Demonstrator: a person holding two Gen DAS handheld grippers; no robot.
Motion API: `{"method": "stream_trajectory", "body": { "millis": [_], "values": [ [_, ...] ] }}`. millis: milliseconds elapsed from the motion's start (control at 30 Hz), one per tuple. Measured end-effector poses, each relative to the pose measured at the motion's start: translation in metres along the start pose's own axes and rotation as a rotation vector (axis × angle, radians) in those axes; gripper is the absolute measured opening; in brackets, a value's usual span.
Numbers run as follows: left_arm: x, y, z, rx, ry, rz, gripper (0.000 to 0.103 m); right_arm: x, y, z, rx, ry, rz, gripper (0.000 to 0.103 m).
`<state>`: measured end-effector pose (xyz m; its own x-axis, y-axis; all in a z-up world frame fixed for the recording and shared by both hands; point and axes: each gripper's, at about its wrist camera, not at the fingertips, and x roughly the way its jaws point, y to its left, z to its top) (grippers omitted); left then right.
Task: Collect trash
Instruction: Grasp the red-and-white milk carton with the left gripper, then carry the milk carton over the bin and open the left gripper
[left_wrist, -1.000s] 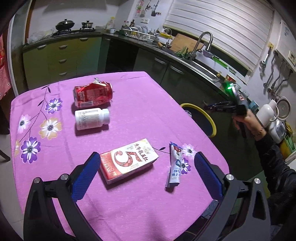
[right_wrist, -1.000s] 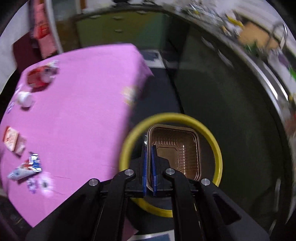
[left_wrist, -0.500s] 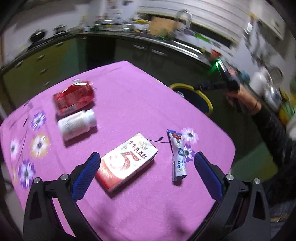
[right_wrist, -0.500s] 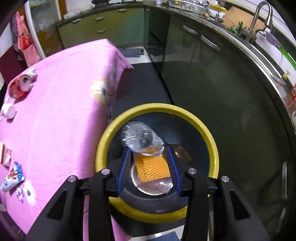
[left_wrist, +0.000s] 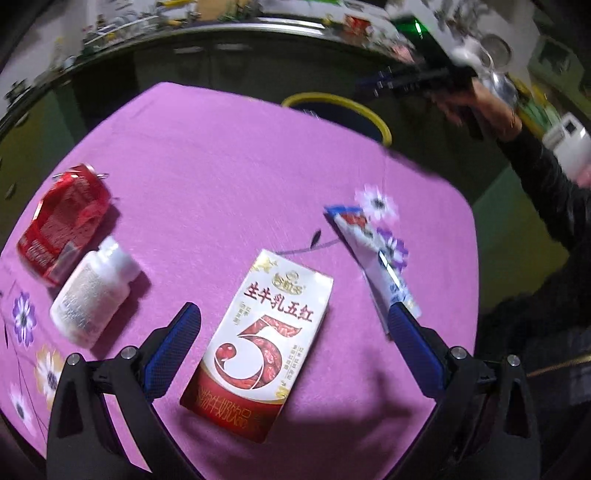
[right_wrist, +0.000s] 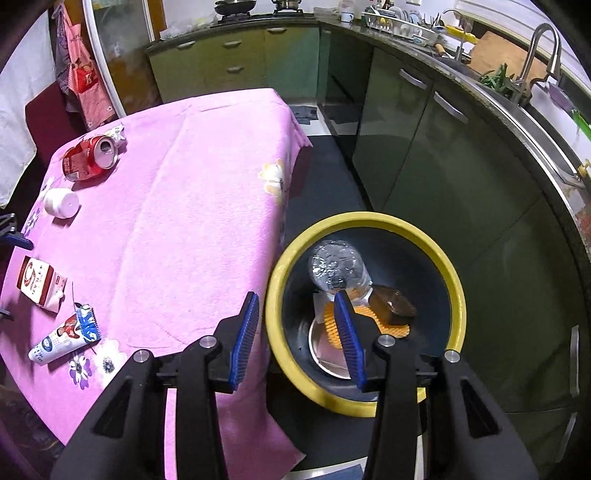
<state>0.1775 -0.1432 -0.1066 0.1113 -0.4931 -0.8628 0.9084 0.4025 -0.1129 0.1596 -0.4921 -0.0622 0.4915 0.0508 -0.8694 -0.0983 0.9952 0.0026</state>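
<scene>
left gripper: spread wide, empty, straddling milk carton for pickup.
right gripper: released, empty, above yellow-rimmed bin holding trash.

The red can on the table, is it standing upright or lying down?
Lying on its side. The red can shows its opened top sideways, and its dented body rests along the pink tablecloth.

Pink floral tablecloth, yellow-rimmed bin
</scene>
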Motion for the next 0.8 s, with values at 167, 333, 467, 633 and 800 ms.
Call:
{"method": "stream_trajectory", "body": {
  "millis": [167,333,467,633,800],
  "values": [
    [0.014,0.000,-0.003,0.056,0.050,0.021,0.097,0.002,0.000,0.002,0.006,0.002,0.012,0.045],
    [0.020,0.005,-0.007,0.062,0.044,0.019,0.097,0.006,0.004,0.000,0.003,0.012,0.018,0.046],
    [0.023,0.007,-0.007,0.055,0.037,0.003,0.092,0.008,0.008,-0.004,0.003,0.013,0.027,0.048],
    [0.027,0.011,-0.006,0.057,0.041,0.019,0.063,0.005,0.012,-0.010,0.007,0.009,0.036,0.048],
    [0.027,0.010,-0.006,0.049,0.030,0.009,0.055,0.001,0.014,-0.014,0.008,0.002,0.043,0.048]
  ]
}}
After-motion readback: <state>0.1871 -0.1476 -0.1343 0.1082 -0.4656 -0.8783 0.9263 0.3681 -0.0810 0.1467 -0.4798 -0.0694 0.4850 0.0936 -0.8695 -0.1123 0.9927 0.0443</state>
